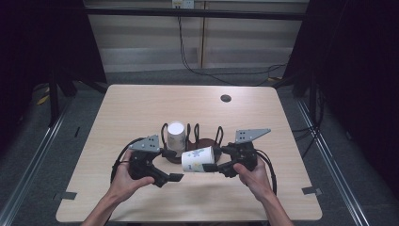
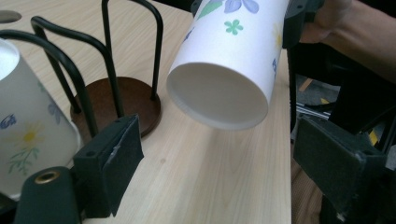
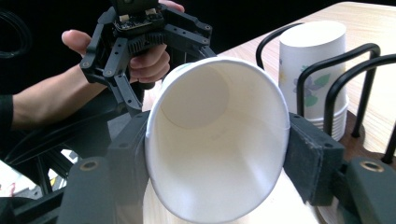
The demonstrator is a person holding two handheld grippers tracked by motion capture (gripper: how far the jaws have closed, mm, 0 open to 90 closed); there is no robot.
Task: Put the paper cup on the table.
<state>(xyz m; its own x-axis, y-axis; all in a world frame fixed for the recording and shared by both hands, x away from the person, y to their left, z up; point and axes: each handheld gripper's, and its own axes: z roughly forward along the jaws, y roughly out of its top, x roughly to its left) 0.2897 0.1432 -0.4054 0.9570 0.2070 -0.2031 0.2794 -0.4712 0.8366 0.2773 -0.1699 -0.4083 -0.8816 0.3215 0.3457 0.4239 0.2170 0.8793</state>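
- Right tool (image 1: 217, 159): its two jaws pinch a paper cup (image 1: 198, 159) near the open rim, one pad on each side of the wall. In the right gripper view the cup (image 3: 217, 140) sits between the pads with its mouth toward the camera; the rim is pressed slightly oval.
- Paper cup, position: held on its side above the table (image 1: 141, 101), near the front middle, just in front of the wire rack (image 1: 193, 134). The closed bottom points toward the left tool (image 1: 169, 165); the open mouth points toward the right tool. The wall is white with a printed flower pattern.
- Left tool: its jaws are spread wide with nothing between them. In the left gripper view the held cup (image 2: 229, 60) hangs ahead of the jaws, apart from both pads, its closed bottom facing the camera.
- Wire rack: black wire loops rise from a round brown base (image 2: 128, 100) standing on the table.
- Cup stack (image 1: 176, 135): upside-down paper cups, nested, stand inside the rack's left loops. In the right gripper view the stack (image 3: 315, 70) shows several rims at its lower end.
- Hands: the left hand (image 1: 124, 181) grips the left tool's body; the right hand (image 1: 254, 174) grips the right tool's body. Both forearms enter from the near edge of the table.
- Table surface: light wood grain, with a round dark port (image 1: 226, 98) near the far edge.
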